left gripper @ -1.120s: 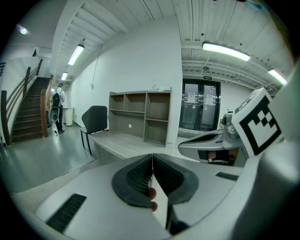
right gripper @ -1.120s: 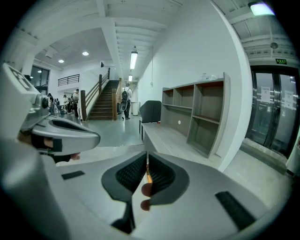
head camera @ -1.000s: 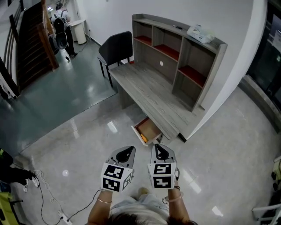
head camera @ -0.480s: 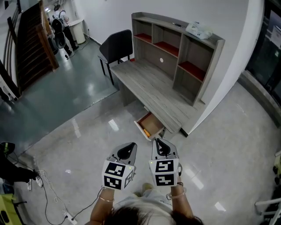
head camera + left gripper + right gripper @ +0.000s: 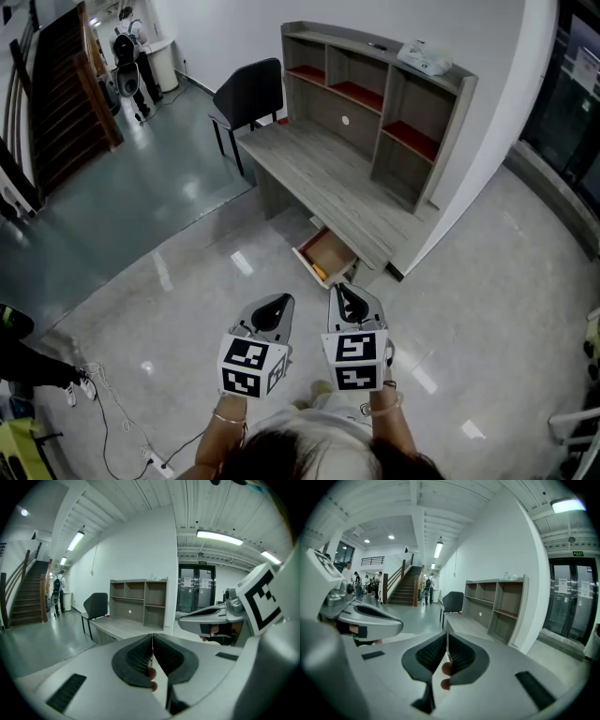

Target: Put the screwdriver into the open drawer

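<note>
The wooden desk (image 5: 323,183) has one open drawer (image 5: 330,249) sticking out of its front, low near the floor. A small orange object (image 5: 319,273) lies at the drawer's front end; I cannot tell whether it is the screwdriver. My left gripper (image 5: 279,302) and right gripper (image 5: 341,291) hang side by side over the floor, just short of the drawer. Both are shut with nothing between the jaws, as the left gripper (image 5: 152,641) and the right gripper (image 5: 446,641) show in their own views.
A shelf unit (image 5: 384,103) with a white bag (image 5: 424,58) on top stands on the desk's far side. A black chair (image 5: 246,98) sits at the desk's left end. Cables (image 5: 103,412) trail on the glossy floor at the left. A staircase (image 5: 56,84) and a person (image 5: 127,52) are far left.
The desk and drawer sit a little higher and further right in the head view. Both grippers stay shut and side by side, about as far from the drawer as before.
</note>
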### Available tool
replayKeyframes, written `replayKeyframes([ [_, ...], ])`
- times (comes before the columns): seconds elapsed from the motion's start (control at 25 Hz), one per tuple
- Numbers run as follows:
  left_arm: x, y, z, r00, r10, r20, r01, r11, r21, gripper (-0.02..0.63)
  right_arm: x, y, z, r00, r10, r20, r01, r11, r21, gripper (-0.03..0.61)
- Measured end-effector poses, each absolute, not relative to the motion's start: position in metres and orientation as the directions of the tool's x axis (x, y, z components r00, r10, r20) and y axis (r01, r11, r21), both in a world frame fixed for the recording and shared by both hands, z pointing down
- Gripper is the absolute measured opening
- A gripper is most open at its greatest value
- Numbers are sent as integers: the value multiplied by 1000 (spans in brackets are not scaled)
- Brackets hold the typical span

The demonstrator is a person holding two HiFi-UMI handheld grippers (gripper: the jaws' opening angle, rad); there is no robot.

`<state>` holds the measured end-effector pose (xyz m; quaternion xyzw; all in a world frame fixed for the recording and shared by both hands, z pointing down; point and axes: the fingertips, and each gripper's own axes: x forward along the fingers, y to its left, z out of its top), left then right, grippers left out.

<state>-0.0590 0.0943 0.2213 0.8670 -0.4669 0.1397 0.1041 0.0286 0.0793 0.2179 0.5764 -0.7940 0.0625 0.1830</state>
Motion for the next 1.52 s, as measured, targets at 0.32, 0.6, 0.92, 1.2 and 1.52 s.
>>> replayKeyframes([
  [0.32,-67,114,221,547,-767,336,-823,-565,51,18,20,101,212,-240,-905,351,-940,308,150,35],
  [0.6,-72,126,228,551,-758,349,-822,-566,69,18,19,116,214,-220,-902,372,-934,305,186,32],
  [0.92,-69,124,237,543,-754,368,-826,-559,73,18,28,111,222,-211,-893,398,-928,311,206,31],
  [1.2,-64,106,242,525,-762,380,-838,-540,76,18,40,93,227,-218,-884,413,-923,325,208,29],
  [1.52,-56,86,247,507,-770,387,-852,-516,88,18,55,73,233,-227,-875,428,-921,336,198,29],
])
